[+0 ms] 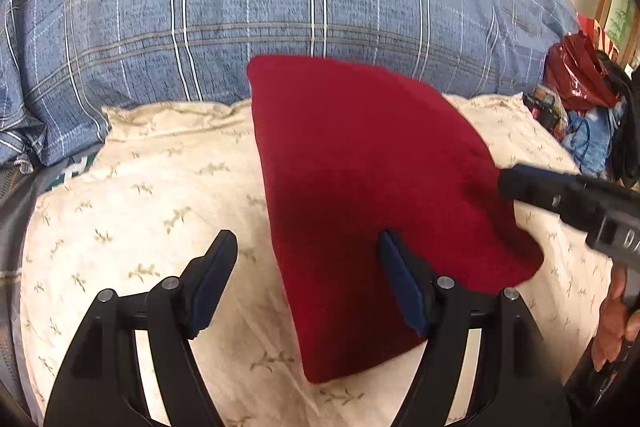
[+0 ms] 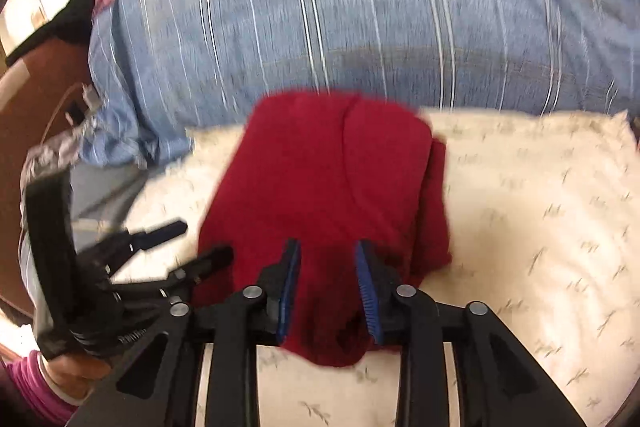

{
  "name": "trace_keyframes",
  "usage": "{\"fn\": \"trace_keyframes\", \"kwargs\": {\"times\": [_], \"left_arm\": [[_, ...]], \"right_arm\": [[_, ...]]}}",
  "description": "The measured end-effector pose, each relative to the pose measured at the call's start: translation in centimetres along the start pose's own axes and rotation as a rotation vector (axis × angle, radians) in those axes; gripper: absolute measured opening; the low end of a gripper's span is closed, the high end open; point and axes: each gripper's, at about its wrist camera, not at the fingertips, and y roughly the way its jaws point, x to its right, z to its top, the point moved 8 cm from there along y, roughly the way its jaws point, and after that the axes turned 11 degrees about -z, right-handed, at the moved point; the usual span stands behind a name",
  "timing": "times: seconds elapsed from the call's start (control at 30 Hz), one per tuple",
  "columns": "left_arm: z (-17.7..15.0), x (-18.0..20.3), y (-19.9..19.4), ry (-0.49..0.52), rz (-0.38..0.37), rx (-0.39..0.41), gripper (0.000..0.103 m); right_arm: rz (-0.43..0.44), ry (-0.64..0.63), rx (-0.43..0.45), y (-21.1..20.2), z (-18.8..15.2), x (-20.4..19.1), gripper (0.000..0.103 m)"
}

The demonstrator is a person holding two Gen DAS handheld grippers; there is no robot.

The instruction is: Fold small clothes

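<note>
Left tool (image 1: 306, 267) spread — right tool (image 2: 328, 267) over red garment (image 2: 328, 179)

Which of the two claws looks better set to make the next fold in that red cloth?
Probably the right gripper: its fingers straddle the red cloth at the near edge. The left gripper stands wide open, mostly beside it.

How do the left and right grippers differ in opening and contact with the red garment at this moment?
The left gripper stands wide open, while the right gripper has its fingers much closer together. The left straddles only the edge of the red garment with cream bedding between its fingers; the right has a bunch of the cloth between its pads. Whether the right is clamping is unclear. Both have black frames with blue pads.
</note>
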Motion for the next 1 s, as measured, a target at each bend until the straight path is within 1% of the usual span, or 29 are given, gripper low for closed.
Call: {"fn": "trace_keyframes", "kwargs": {"times": [0.03, 0.1, 0.13, 0.17, 0.2, 0.27, 0.33, 0.4, 0.43, 0.5, 0.57, 0.6, 0.63, 0.7, 0.73, 0.77, 0.8, 0.83, 0.87, 0.9, 0.93, 0.97, 1.0], "left_arm": [[0.4, 0.0, 0.0, -0.004, 0.000, 0.003, 0.074], [1.2, -0.2, 0.3, -0.012, 0.005, 0.013, 0.074], [1.5, -0.3, 0.5, -0.013, 0.007, 0.017, 0.075], [1.7, -0.3, 0.7, -0.015, 0.010, 0.019, 0.075], [1.9, -0.4, 1.1, -0.021, 0.012, 0.016, 0.076], [2.0, -0.6, 2.1, -0.039, -0.004, 0.001, 0.077], [2.0, -0.7, 2.9, -0.056, -0.014, -0.005, 0.083], [1.9, -0.5, 3.5, -0.059, -0.029, -0.012, 0.084], [1.9, -0.4, 3.7, -0.060, -0.048, -0.020, 0.084], [2.0, -0.4, 3.7, -0.062, -0.086, -0.028, 0.084], [2.1, -0.7, 3.8, -0.075, -0.136, -0.039, 0.085], [2.2, -0.9, 3.9, -0.085, -0.152, -0.044, 0.086], [2.1, -1.1, 4.2, -0.096, -0.166, -0.049, 0.088], [2.1, -1.1, 4.8, -0.118, -0.195, -0.061, 0.089], [2.0, -1.0, 5.0, -0.123, -0.209, -0.067, 0.089], [2.0, -0.8, 5.3, -0.126, -0.224, -0.074, 0.089], [1.9, -0.6, 5.7, -0.131, -0.243, -0.082, 0.090], [1.9, -0.4, 6.0, -0.137, -0.258, -0.089, 0.090], [1.8, -0.2, 6.5, -0.153, -0.278, -0.103, 0.090], [1.8, -0.2, 6.7, -0.167, -0.292, -0.107, 0.090], [1.9, 0.0, 6.9, -0.177, -0.306, -0.102, 0.090], [2.0, 0.0, 6.9, -0.173, -0.305, -0.101, 0.090], [2.0, 0.2, 6.8, -0.168, -0.304, -0.100, 0.087]], "right_arm": [[-0.013, -0.006, 0.016, 0.0, 0.8, 0.0, 0.041], [-0.047, -0.014, 0.020, 1.0, 2.1, -0.1, 0.041], [-0.052, -0.015, 0.014, 1.8, 2.5, 0.0, 0.039], [-0.063, -0.017, -0.003, 3.0, 2.7, 0.1, 0.038], [-0.091, -0.018, -0.030, 4.6, 2.7, 0.5, 0.035], [-0.130, -0.019, -0.071, 7.4, 2.3, 1.5, 0.035], [-0.136, -0.030, -0.031, 8.3, 2.4, 1.7, 0.035], [-0.138, -0.051, -0.028, 8.2, 2.4, 1.5, 0.036], [-0.130, -0.051, -0.029, 7.9, 2.5, 1.5, 0.038], [-0.080, -0.008, -0.018, 6.8, 2.8, 2.2, 0.039], [-0.049, 0.042, 0.001, 6.1, 3.0, 3.4, 0.054], [-0.040, 0.055, 0.008, 5.9, 2.9, 3.9, 0.076], [-0.041, 0.063, 0.010, 6.0, 2.8, 4.4, 0.087], [-0.036, 0.072, -0.011, 7.0, 2.4, 5.5, 0.086], [-0.022, 0.083, -0.051, 8.1, 2.0, 5.9, 0.087], [0.015, 0.102, -0.069, 8.6, 1.7, 5.8, 0.087], [0.088, 0.146, -0.082, 9.3, 1.6, 5.9, 0.087], [0.140, 0.182, -0.095, 10.0, 1.5, 5.9, 0.087], [0.164, 0.198, -0.102, 10.5, 1.4, 5.9, 0.087], [0.177, 0.204, -0.090, 10.8, 1.5, 5.7, 0.084], [0.181, 0.205, -0.077, 10.9, 1.7, 5.6, 0.077], [0.195, 0.208, -0.083, 11.0, 1.6, 5.2, 0.069], [0.213, 0.211, -0.091, 10.8, 1.6, 4.8, 0.058]]}}
